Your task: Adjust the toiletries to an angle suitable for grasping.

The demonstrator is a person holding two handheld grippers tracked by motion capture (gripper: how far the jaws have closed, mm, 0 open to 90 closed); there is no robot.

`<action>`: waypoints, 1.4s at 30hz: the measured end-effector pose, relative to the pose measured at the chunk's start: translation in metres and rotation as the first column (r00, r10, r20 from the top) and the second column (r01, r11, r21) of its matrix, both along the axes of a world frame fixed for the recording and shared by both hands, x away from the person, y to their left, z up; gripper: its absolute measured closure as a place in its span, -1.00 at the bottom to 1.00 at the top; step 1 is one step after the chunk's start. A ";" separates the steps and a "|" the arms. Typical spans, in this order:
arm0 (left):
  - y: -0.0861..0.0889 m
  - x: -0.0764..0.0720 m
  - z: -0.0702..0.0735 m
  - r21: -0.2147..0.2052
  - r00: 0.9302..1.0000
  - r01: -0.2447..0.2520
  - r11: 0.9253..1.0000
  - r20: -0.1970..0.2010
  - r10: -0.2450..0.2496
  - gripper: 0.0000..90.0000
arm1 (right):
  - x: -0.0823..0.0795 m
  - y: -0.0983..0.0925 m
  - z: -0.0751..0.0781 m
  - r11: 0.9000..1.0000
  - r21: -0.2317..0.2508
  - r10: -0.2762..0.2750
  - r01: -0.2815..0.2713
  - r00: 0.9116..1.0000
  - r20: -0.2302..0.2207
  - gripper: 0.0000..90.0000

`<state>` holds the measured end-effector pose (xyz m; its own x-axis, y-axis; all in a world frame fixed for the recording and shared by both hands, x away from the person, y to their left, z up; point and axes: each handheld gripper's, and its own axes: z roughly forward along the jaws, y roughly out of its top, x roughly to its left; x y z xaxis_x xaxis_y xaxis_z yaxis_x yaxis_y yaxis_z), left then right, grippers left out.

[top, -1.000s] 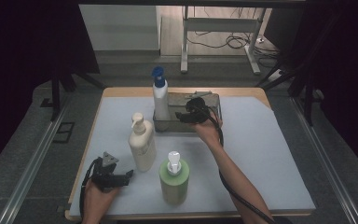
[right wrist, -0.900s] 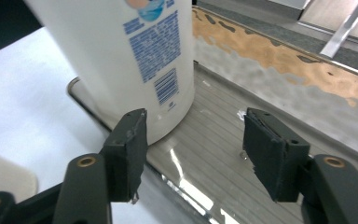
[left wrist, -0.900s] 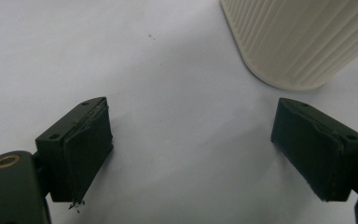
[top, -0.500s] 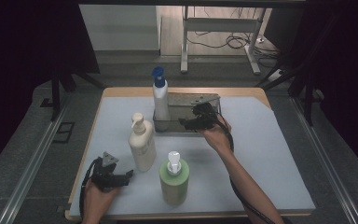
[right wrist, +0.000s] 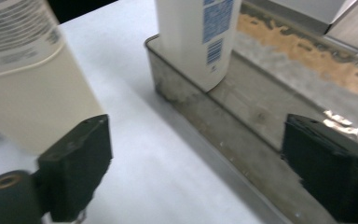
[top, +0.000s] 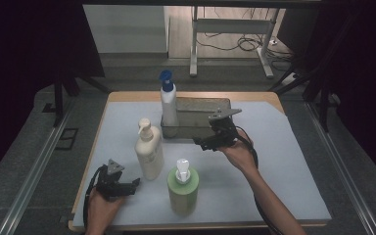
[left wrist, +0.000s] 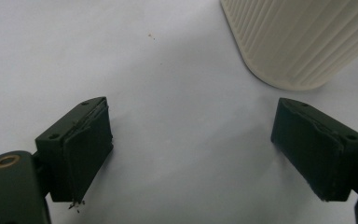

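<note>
A tall white plastic bottle with a blue spray cap [top: 168,105] stands upright in the left end of a shallow grey metal tray [top: 215,105] at the far side of the white-covered tabletop [top: 284,161]; a blue printed label and a barcode show on its side. The right tongs [top: 200,142], just in front of the tray, have just been opening and are released, nothing between them. The left tongs [top: 133,183] rest released near a ribbed cream pump bottle [top: 148,152].
</note>
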<state>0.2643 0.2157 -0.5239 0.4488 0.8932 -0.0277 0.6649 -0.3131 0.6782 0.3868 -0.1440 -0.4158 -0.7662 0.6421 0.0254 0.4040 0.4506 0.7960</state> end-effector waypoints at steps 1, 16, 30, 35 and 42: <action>0.000 0.000 0.000 0.000 1.000 0.000 1.000 0.000 0.000 -0.73 | -0.003 -0.002 0.000 1.000 0.000 0.003 -0.003 1.000 0.002 -0.95; 0.000 0.000 0.000 0.000 1.000 0.000 1.000 -0.001 0.000 -0.73 | -0.043 -0.045 -0.016 0.998 -0.058 -0.002 0.002 1.000 0.000 -1.00; 0.000 0.000 0.000 0.002 1.000 0.002 1.000 -0.002 -0.002 -0.73 | -0.073 -0.081 -0.054 0.997 -0.064 -0.051 0.048 0.997 -0.054 -1.00; 0.000 0.000 0.000 0.002 1.000 0.002 1.000 -0.002 -0.002 -0.73 | -0.079 -0.087 -0.063 0.997 -0.067 -0.046 0.042 0.996 -0.073 -1.00; 0.000 0.000 0.000 0.002 1.000 0.002 1.000 -0.001 -0.002 -0.73 | -0.097 -0.087 -0.066 0.999 -0.039 0.016 -0.019 0.996 -0.082 -1.00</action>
